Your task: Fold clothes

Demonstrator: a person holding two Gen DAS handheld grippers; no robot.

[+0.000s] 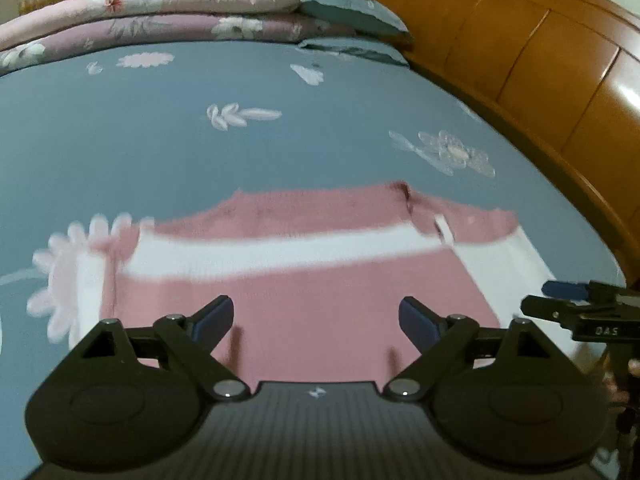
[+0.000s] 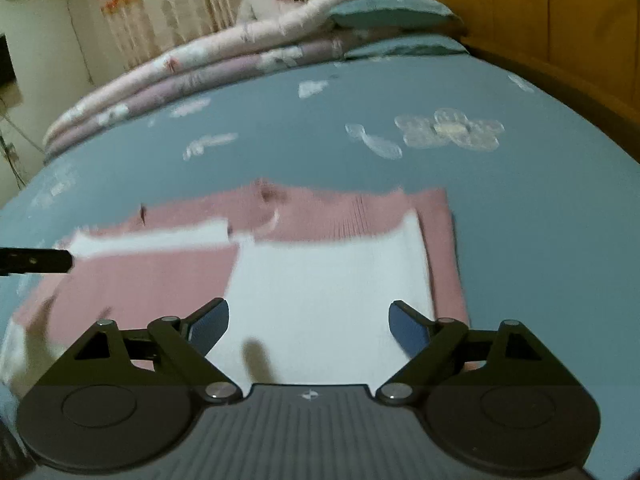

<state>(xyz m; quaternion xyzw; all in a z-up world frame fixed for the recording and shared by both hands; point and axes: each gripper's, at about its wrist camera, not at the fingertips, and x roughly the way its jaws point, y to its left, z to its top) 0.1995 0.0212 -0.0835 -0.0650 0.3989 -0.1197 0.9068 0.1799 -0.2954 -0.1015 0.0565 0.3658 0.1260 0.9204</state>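
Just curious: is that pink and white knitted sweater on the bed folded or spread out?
Partly folded: the pink and white knitted sweater has sleeves turned in over its body.

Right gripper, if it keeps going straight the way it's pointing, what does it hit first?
Most likely the white panel of the pink and white sweater lying on the bed; the open right gripper holds nothing. Depth is uncertain.

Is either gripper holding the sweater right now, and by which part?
Nothing is held. The left gripper and right gripper both hang open above the pink-and-white sweater, nothing between their pads.
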